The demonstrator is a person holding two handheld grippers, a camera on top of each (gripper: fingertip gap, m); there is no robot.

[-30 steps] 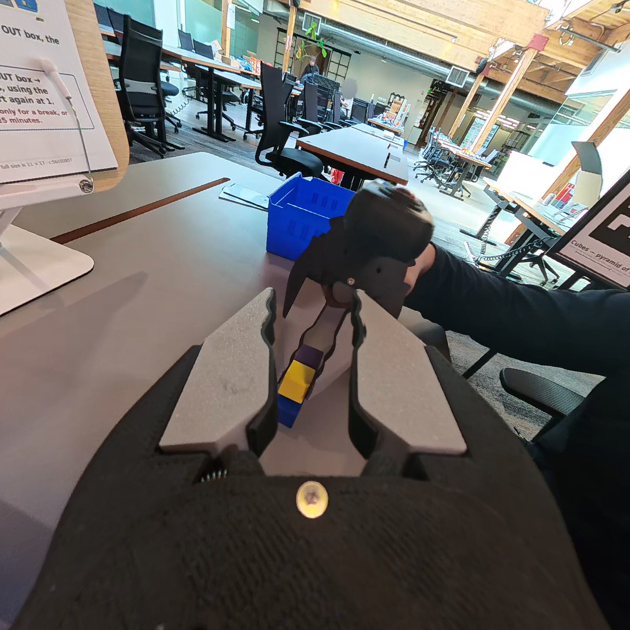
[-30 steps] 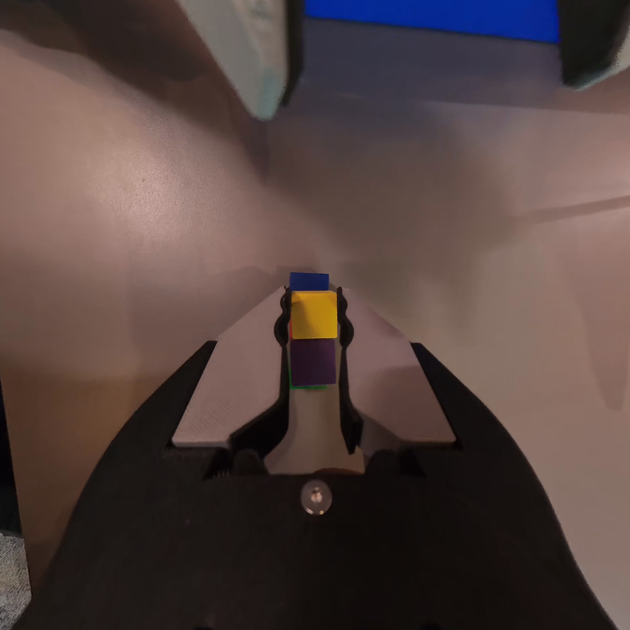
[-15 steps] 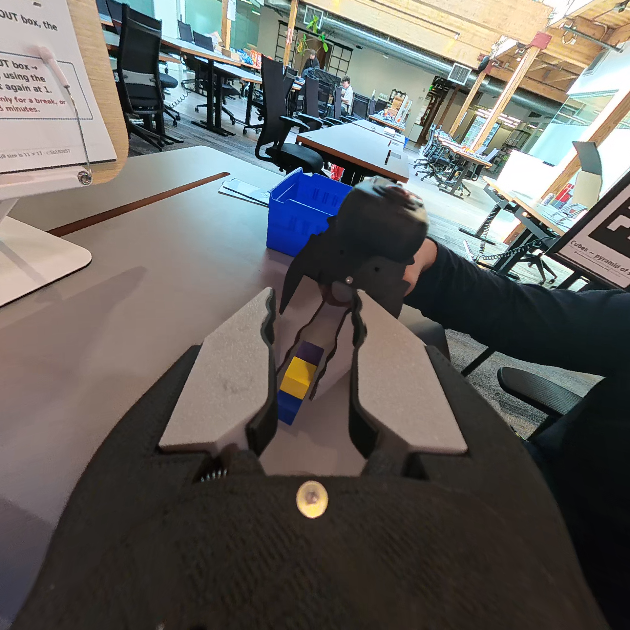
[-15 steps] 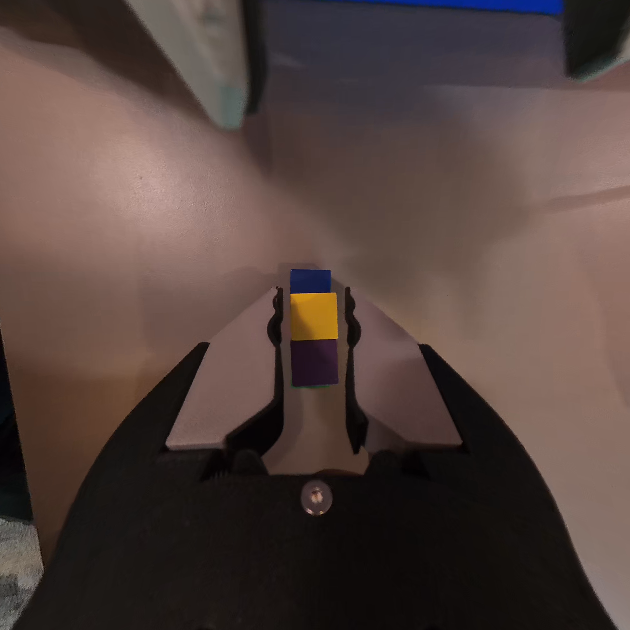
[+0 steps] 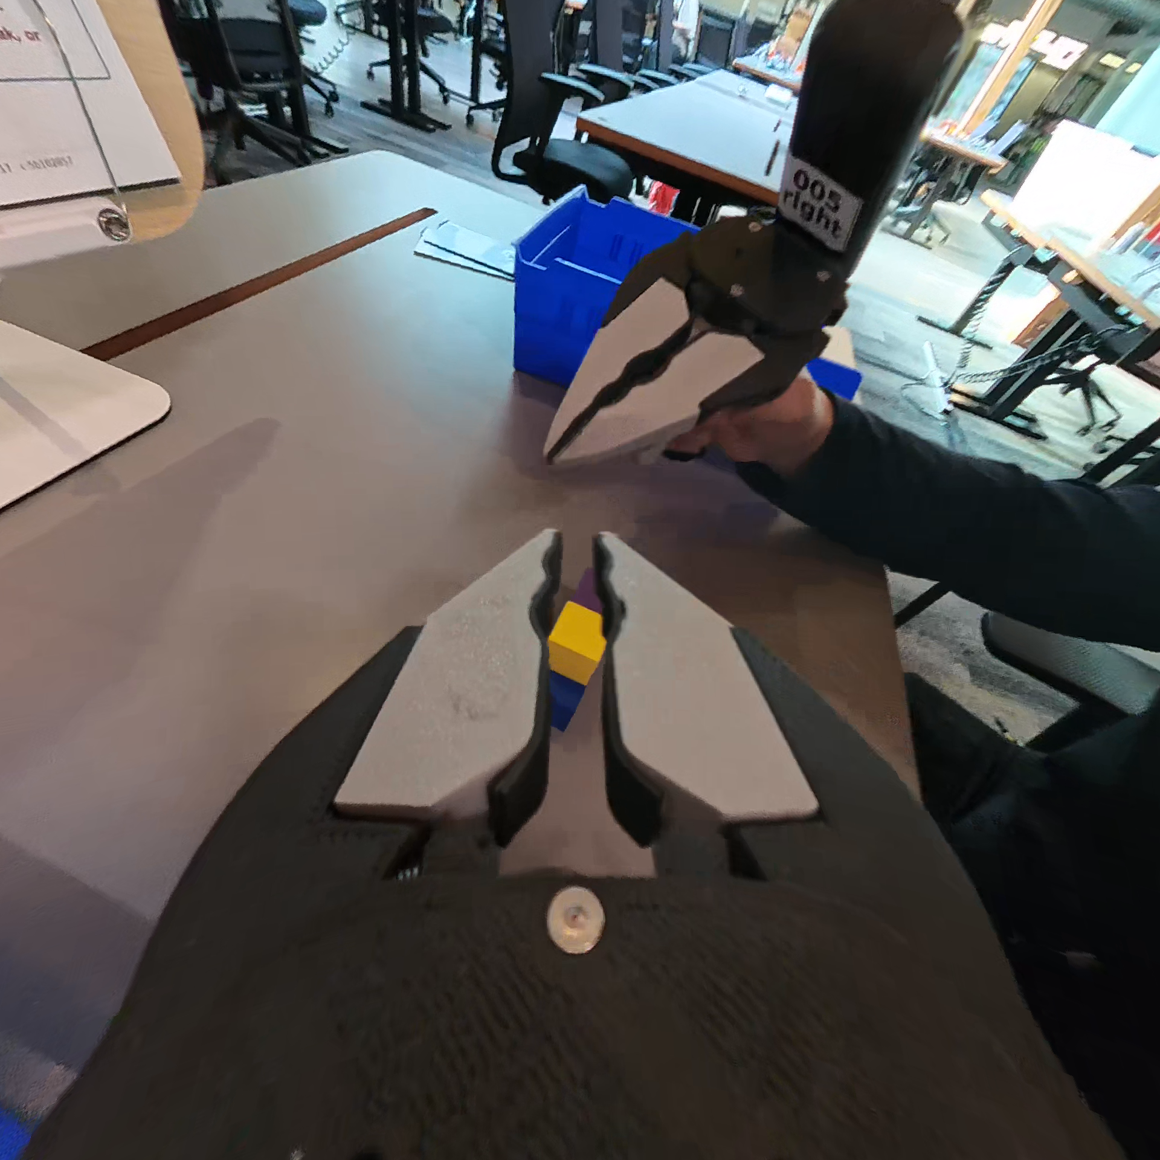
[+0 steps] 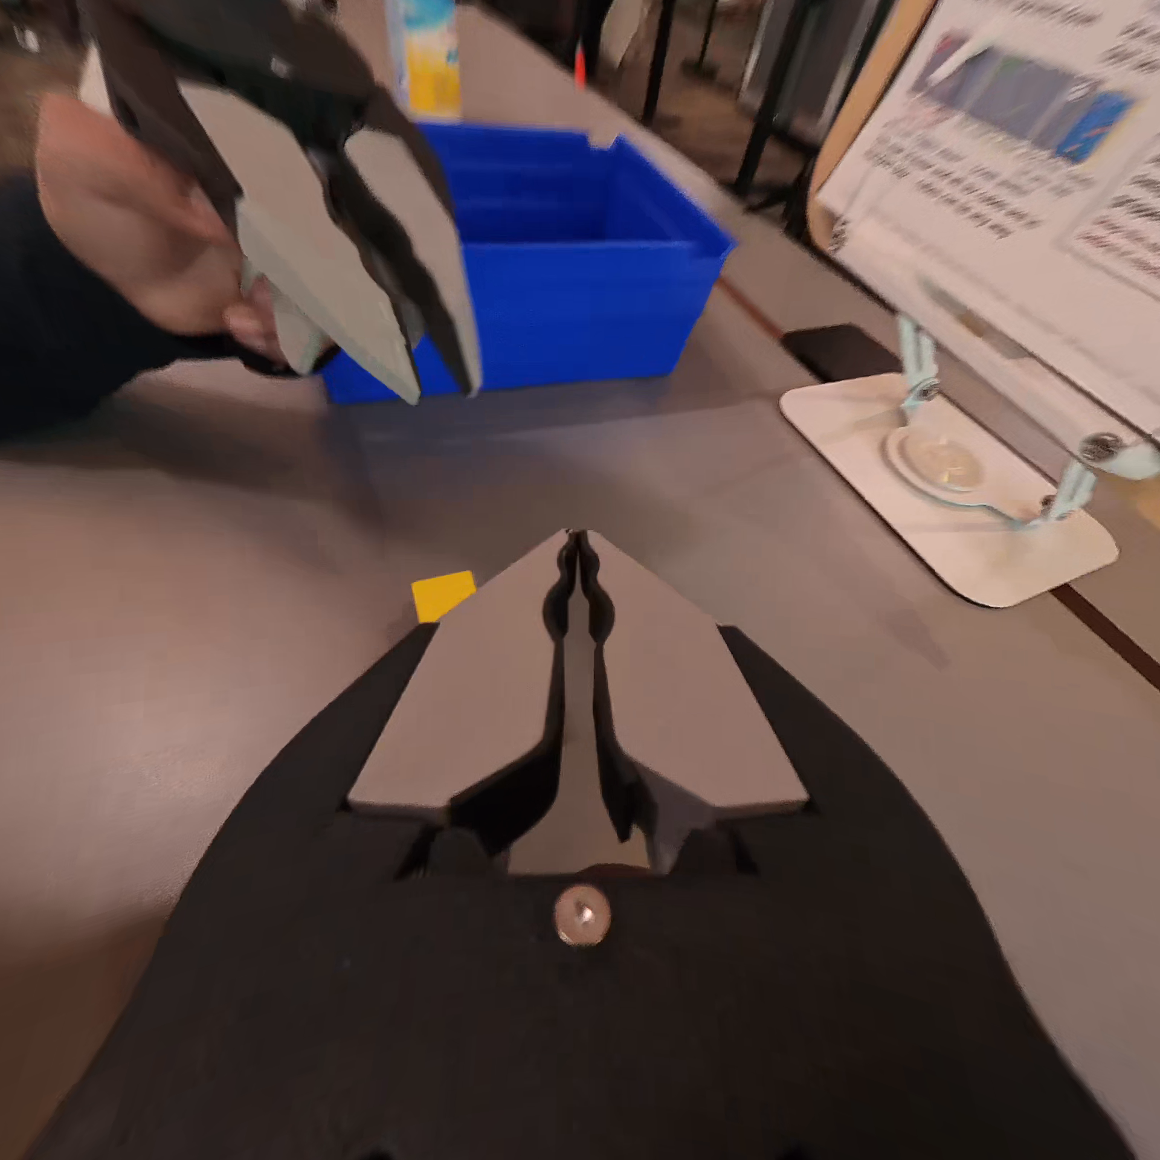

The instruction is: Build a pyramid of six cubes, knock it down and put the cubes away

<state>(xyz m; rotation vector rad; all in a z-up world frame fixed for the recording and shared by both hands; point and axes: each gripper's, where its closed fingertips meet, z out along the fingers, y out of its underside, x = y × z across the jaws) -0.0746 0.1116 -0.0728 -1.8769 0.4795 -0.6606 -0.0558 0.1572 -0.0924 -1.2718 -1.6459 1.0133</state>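
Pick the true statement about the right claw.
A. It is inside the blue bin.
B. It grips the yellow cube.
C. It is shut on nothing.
C: the right claw has its tips together with nothing between them, apart from the yellow cube.

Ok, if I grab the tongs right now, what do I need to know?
Left tongs: slightly open, empty, over the cubes.
Right tongs: shut, empty, off to the side.
Cubes: yellow cube stacked above blue cube and purple cube; others hidden.
Bin: on the table beyond them.
Left to do: check the pyramid, knock it down, put cubes in the bin.
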